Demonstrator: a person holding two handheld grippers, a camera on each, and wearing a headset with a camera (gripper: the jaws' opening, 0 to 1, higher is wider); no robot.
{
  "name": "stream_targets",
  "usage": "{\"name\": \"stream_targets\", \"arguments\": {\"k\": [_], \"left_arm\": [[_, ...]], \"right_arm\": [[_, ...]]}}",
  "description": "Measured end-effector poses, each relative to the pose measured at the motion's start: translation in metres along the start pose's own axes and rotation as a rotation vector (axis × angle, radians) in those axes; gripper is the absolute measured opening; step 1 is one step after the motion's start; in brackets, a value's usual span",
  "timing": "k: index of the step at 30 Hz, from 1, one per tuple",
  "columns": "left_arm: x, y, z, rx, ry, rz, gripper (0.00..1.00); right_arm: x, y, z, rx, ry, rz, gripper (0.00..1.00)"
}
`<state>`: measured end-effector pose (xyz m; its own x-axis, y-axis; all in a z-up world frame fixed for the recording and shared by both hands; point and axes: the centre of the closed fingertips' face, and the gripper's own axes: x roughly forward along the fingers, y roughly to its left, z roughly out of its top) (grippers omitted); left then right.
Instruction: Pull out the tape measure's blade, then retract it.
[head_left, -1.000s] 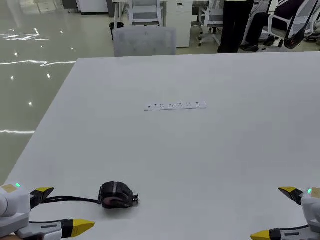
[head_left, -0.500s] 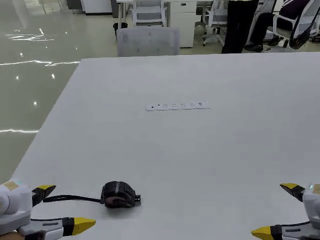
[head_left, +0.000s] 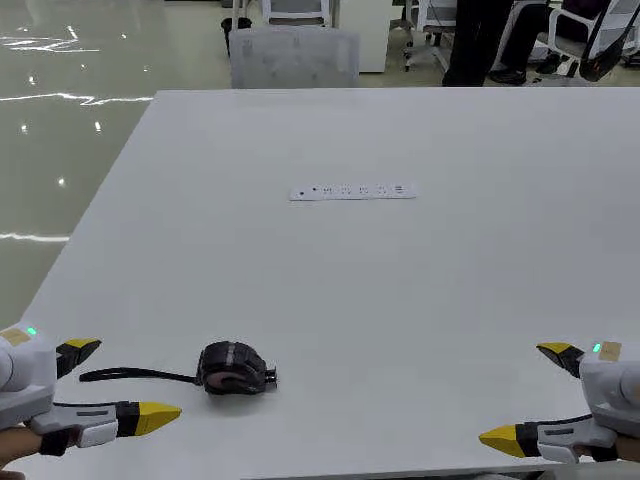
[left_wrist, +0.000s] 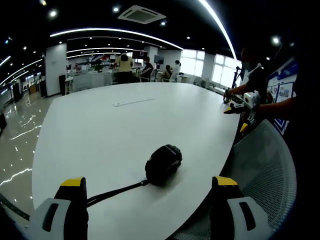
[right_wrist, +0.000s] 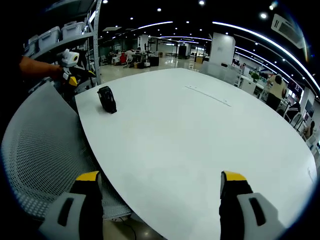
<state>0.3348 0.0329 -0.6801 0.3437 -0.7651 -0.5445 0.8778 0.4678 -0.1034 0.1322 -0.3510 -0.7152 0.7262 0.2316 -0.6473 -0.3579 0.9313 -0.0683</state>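
Unmoved, the tape measure (head_left: 235, 368) lies just ahead of the gaping left tool (head_left: 130, 378), far from the gaping right tool (head_left: 519, 393).

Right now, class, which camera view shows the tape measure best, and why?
The left gripper view: the tape measure lies close and large ahead of the open left claw, strap trailing toward the camera. The head view shows it smaller, from above; the right gripper view shows it small and far across the table.

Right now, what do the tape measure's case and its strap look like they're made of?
Tape measure: case looks like black matte plastic, perhaps rubber-coated, with only dull highlights. Strap: thin black cord, probably fabric, lying limp and curved on the table.
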Motion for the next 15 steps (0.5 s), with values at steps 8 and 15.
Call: {"name": "stream_targets", "arguments": {"k": [8,15], "left_arm": [[0.003,-0.007,-0.002,0.016,0.010,0.001,1.00],[0.008,-0.009,-0.003,0.025,0.035,-0.011,1.00]], "right_arm": [[-0.004,0.005,-0.010,0.012,0.009,0.003,1.00],[-0.007,0.005,-0.012,0.019,0.006,-0.002,1.00]]}}
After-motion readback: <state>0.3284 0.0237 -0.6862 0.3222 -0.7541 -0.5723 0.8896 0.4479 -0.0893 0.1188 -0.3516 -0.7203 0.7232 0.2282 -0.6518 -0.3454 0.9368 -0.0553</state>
